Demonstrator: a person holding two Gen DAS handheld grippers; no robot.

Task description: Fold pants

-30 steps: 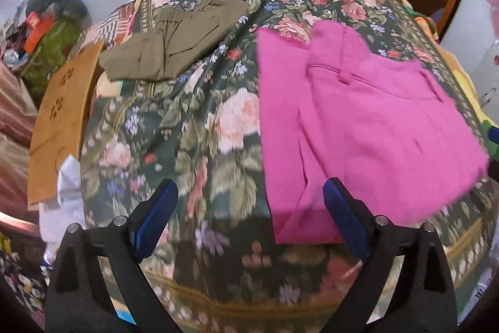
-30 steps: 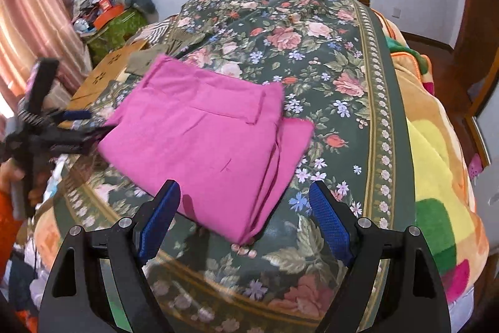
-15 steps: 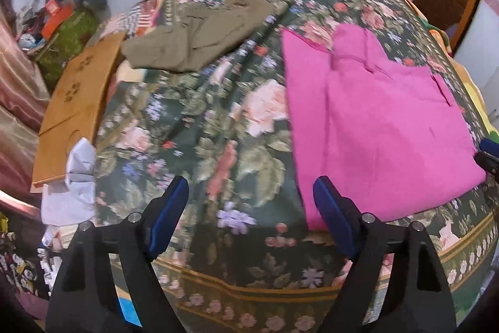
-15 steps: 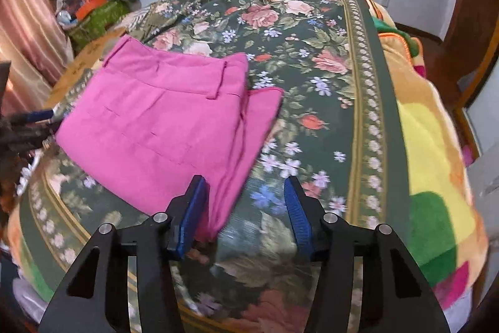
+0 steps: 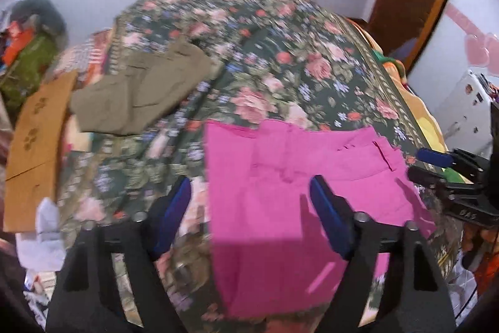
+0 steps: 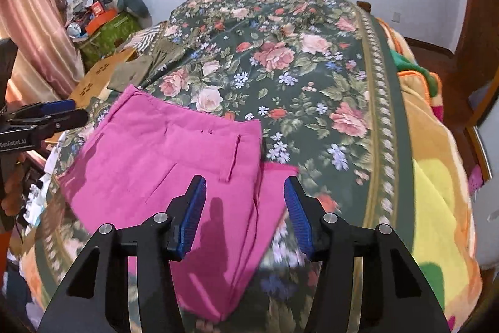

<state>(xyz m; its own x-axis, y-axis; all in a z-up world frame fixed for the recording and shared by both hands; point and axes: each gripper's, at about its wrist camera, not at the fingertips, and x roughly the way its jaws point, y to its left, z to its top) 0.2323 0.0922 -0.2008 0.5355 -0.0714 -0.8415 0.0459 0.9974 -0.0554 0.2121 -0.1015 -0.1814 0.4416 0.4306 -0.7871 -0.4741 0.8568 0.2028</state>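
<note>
Folded pink pants (image 5: 280, 177) lie on the floral bedspread (image 5: 280, 58) near its front edge; they also show in the right wrist view (image 6: 174, 158). My left gripper (image 5: 249, 208) is open and empty, hovering over the pants' left edge. My right gripper (image 6: 244, 208) is open and empty, above the pants' right folded edge. The right gripper shows at the right of the left wrist view (image 5: 436, 164), and the left gripper at the left of the right wrist view (image 6: 50, 114).
Folded olive pants (image 5: 140, 95) lie at the bed's far left. A brown cardboard box (image 5: 34, 139) stands beside the bed on the left. A bright blanket (image 6: 436, 177) covers the bed's right side. Clutter (image 6: 103, 21) is piled by the curtain.
Both grippers have moved in over the pink pants. The right gripper's jaws have opened wider than half a second ago. The pants lie as before.
</note>
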